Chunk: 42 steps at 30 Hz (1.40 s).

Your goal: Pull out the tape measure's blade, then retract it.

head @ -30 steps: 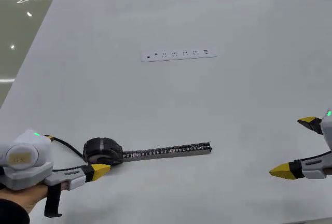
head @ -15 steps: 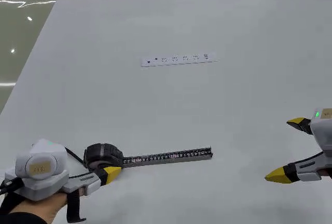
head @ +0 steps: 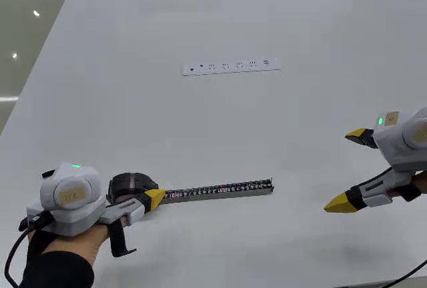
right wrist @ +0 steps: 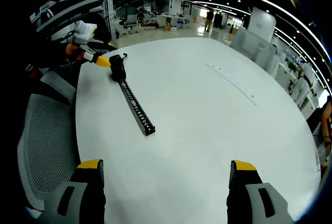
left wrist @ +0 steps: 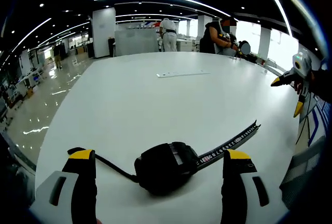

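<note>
Head view: tape measure (head: 132, 185) lies front-left on the white bench (head: 200, 121), blade (head: 220, 189) pulled out flat to the right. The left gripper (head: 140, 193) has its fingers apart, straddling the case. The right gripper (head: 347, 168) is well apart at right, fingers apart, empty. Power strip (head: 231, 66) farther back.

Left gripper view: case between fingers, gaps on both sides, black cord (left wrist: 111, 164) trailing off it; people (left wrist: 167, 32) beyond the bench.

Right gripper view: bare bench between fingers and blade tip; mesh chair (right wrist: 44, 130) at bench edge.

Matt black tape measure (head: 131, 187) on smooth white table (head: 233, 121).
</note>
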### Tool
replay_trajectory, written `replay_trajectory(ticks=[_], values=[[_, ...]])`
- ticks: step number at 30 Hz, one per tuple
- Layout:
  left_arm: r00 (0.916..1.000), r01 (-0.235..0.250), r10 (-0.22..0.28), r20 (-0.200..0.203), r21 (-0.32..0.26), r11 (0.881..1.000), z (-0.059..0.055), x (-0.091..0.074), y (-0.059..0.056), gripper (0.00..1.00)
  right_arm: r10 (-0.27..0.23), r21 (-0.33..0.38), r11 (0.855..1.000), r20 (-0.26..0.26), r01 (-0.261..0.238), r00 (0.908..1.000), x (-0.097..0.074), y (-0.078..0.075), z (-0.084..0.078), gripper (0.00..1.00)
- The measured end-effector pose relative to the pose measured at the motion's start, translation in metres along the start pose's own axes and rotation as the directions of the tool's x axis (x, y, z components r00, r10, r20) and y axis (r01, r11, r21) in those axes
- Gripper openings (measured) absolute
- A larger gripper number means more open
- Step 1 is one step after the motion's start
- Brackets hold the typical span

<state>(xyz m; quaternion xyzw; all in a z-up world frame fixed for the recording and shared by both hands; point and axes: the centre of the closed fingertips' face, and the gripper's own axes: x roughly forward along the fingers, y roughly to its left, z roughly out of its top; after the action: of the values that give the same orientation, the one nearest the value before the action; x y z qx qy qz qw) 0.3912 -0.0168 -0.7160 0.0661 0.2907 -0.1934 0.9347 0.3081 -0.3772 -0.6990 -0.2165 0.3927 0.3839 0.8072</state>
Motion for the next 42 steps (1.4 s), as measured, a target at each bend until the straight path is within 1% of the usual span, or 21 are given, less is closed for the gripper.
replay_trajectory(ticks=[2, 4, 5, 6, 8, 11, 12, 13, 15, 17, 23, 25, 26, 27, 31, 33, 34, 35, 38, 41, 42], values=[[0.9998, -0.015, 0.015, 0.012, -0.009, 1.000, 0.002, 0.001, 0.001, 0.99, 0.005, -0.015, 1.000, -0.001, -0.006, 1.0000, 0.003, -0.002, 0.005, 0.99], [0.9997, -0.014, 0.014, 0.017, -0.020, 1.000, 0.003, 0.002, -0.001, 0.99, 0.016, -0.033, 0.999, -0.001, -0.016, 0.9999, 0.006, -0.002, 0.008, 0.99], [0.9997, -0.017, 0.018, 0.017, -0.026, 1.000, 0.003, 0.004, -0.002, 0.99, 0.037, -0.091, 0.995, 0.023, -0.035, 0.9990, 0.009, 0.000, 0.015, 0.99], [0.9996, -0.021, 0.021, 0.019, -0.031, 0.999, 0.002, 0.005, -0.002, 0.99, 0.039, -0.115, 0.993, 0.035, -0.035, 0.9986, 0.010, 0.001, 0.019, 0.99], [0.9996, -0.022, 0.023, 0.016, -0.038, 0.999, 0.000, 0.008, -0.005, 0.99, 0.053, -0.112, 0.992, 0.019, -0.050, 0.9984, 0.014, 0.002, 0.022, 0.99], [0.9994, -0.024, 0.025, 0.026, -0.057, 0.998, -0.002, 0.009, -0.008, 0.99, 0.076, -0.146, 0.987, 0.027, -0.071, 0.9967, 0.020, 0.004, 0.031, 0.99], [0.9984, -0.027, 0.030, 0.049, -0.055, 0.998, 0.000, 0.009, -0.008, 0.99, 0.084, -0.148, 0.986, 0.025, -0.080, 0.9961, 0.023, 0.004, 0.033, 0.99], [0.9976, -0.033, 0.036, 0.060, -0.054, 0.998, 0.001, 0.009, -0.009, 0.99, 0.089, -0.153, 0.985, 0.024, -0.084, 0.9957, 0.025, 0.005, 0.035, 0.99], [0.9967, -0.029, 0.033, 0.074, -0.060, 0.998, 0.000, 0.010, -0.012, 0.99, 0.092, -0.171, 0.981, 0.007, -0.089, 0.9958, 0.028, 0.004, 0.037, 0.96], [0.9956, -0.041, 0.045, 0.082, -0.052, 0.998, 0.000, 0.011, -0.013, 0.99, 0.100, -0.181, 0.979, 0.000, -0.098, 0.9950, 0.031, 0.005, 0.039, 0.93], [0.9943, -0.051, 0.057, 0.090, -0.067, 0.996, 0.000, 0.013, -0.014, 0.99, 0.118, -0.194, 0.974, -0.020, -0.120, 0.9928, 0.038, 0.007, 0.042, 0.95], [0.9933, -0.052, 0.059, 0.100, -0.073, 0.996, 0.002, 0.013, -0.014, 0.99, 0.135, -0.222, 0.966, -0.014, -0.135, 0.9908, 0.040, 0.009, 0.044, 0.92], [0.9936, -0.049, 0.056, 0.098, -0.074, 0.996, 0.001, 0.014, -0.014, 0.99, 0.142, -0.232, 0.962, -0.017, -0.142, 0.9897, 0.041, 0.011, 0.045, 0.90], [0.9958, -0.032, 0.038, 0.083, -0.064, 0.997, -0.002, 0.014, -0.018, 0.99, 0.142, -0.241, 0.960, -0.025, -0.144, 0.9895, 0.042, 0.011, 0.045, 0.89], [0.9935, -0.027, 0.035, 0.109, -0.068, 0.997, -0.001, 0.015, -0.019, 0.99, 0.156, -0.251, 0.955, -0.041, -0.161, 0.9870, 0.047, 0.012, 0.047, 0.90], [0.9934, -0.023, 0.030, 0.111, -0.071, 0.997, -0.002, 0.017, -0.020, 0.99, 0.162, -0.258, 0.951, -0.057, -0.171, 0.9852, 0.051, 0.014, 0.046, 0.88], [0.9935, -0.005, 0.016, 0.112, -0.101, 0.995, -0.001, 0.017, -0.023, 0.99, 0.173, -0.266, 0.946, -0.073, -0.186, 0.9823, 0.053, 0.016, 0.043, 0.88], [0.9941, -0.006, 0.017, 0.107, -0.101, 0.995, -0.002, 0.016, -0.023, 0.99, 0.173, -0.278, 0.942, -0.084, -0.190, 0.9812, 0.055, 0.017, 0.042, 0.88], [0.9937, 0.002, 0.009, 0.112, -0.094, 0.996, -0.001, 0.016, -0.025, 0.99, 0.187, -0.277, 0.938, -0.108, -0.210, 0.9764, 0.060, 0.019, 0.039, 0.86], [0.9913, 0.004, 0.007, 0.131, -0.082, 0.997, 0.002, 0.015, -0.026, 0.99, 0.193, -0.281, 0.934, -0.124, -0.221, 0.9734, 0.064, 0.021, 0.038, 0.84], [0.9879, -0.006, 0.017, 0.154, -0.067, 0.998, 0.005, 0.015, -0.024, 0.99, 0.194, -0.294, 0.929, -0.131, -0.225, 0.9722, 0.066, 0.021, 0.037, 0.83]])
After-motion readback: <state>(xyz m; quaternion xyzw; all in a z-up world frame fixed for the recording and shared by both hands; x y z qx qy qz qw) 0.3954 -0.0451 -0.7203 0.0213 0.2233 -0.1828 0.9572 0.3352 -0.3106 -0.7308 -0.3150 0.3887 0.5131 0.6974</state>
